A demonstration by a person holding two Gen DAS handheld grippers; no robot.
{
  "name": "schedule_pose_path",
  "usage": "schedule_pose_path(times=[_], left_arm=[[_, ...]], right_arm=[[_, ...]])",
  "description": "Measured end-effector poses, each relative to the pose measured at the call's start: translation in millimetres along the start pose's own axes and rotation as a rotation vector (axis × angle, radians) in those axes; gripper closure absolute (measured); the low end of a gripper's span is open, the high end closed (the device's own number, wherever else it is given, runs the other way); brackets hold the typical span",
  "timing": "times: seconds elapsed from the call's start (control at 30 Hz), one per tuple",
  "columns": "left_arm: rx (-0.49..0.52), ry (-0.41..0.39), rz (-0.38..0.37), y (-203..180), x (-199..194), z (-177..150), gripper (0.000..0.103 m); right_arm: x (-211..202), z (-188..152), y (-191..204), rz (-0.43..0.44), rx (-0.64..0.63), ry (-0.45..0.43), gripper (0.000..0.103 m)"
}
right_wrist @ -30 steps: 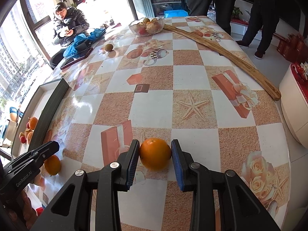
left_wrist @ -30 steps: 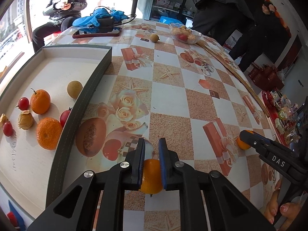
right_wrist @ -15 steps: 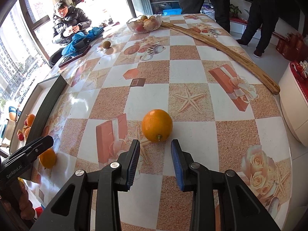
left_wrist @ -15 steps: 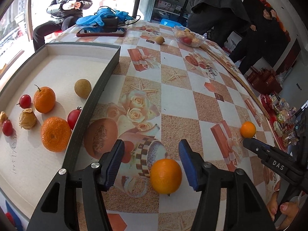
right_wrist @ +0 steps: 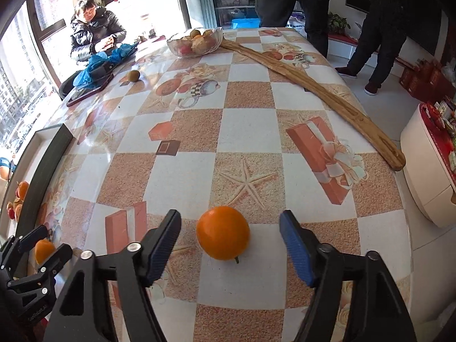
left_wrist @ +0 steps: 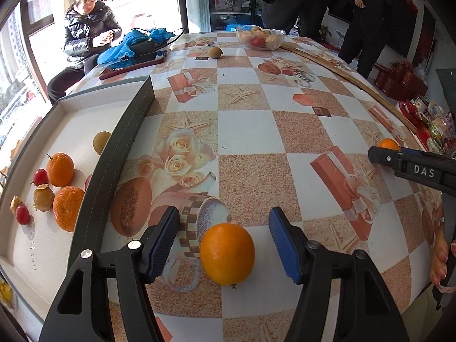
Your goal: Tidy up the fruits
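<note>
Two oranges sit on the table (left_wrist: 250,131), one between each pair of my fingers. My left gripper (left_wrist: 223,238) is spread wide around the left orange (left_wrist: 227,253), neither pad touching it; its stem nub points toward my camera, long axis running slightly across the jaws. My right gripper (right_wrist: 230,240) is equally spread around the right orange (right_wrist: 223,232), stem also facing me. The tray (left_wrist: 125,136) lies just left, holding tangerines (left_wrist: 68,208) and small red fruit. A glass bowl (right_wrist: 193,42) stands at the far end.
</note>
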State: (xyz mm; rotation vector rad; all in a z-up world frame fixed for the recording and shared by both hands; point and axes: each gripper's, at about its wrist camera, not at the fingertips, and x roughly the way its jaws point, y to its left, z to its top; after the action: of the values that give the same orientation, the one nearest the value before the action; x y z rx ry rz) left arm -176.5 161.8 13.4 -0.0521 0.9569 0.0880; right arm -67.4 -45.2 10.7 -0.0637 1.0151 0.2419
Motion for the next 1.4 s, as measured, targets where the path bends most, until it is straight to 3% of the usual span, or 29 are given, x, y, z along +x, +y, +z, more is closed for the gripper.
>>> schedule_pose_path(times=[0.03,0.07,0.3,0.57,1.07,1.4], left_arm=[[0.0,-0.005,0.001,0,-1,0,0.064],[-0.005,-0.005,-0.004,1,-1,1,0.069],[-0.068,0.017,-0.076,12,-11,7,0.069],[-0.072,-0.019,-0.037,30,-47,31,0.069],[-0.209,-0.025,0.063,129,-72,44,0.069],[-0.313,0.035,0.148,197,-44,42,0.069]], right_arm=[[-3,-3,5,-0.041,-0.029,-0.031,0.06],[-3,-5,8,-0.034,-0.042,-0.03,0.066],[-9,-7,4,0.07,0.002,-0.002,0.066],[-38,17,30,0.179,-0.009,-0.001,0.066],[-67,70,171,0.376,-0.183,0.025,0.066],[-26,85,269,0.413,-0.302,0.128,0.066]])
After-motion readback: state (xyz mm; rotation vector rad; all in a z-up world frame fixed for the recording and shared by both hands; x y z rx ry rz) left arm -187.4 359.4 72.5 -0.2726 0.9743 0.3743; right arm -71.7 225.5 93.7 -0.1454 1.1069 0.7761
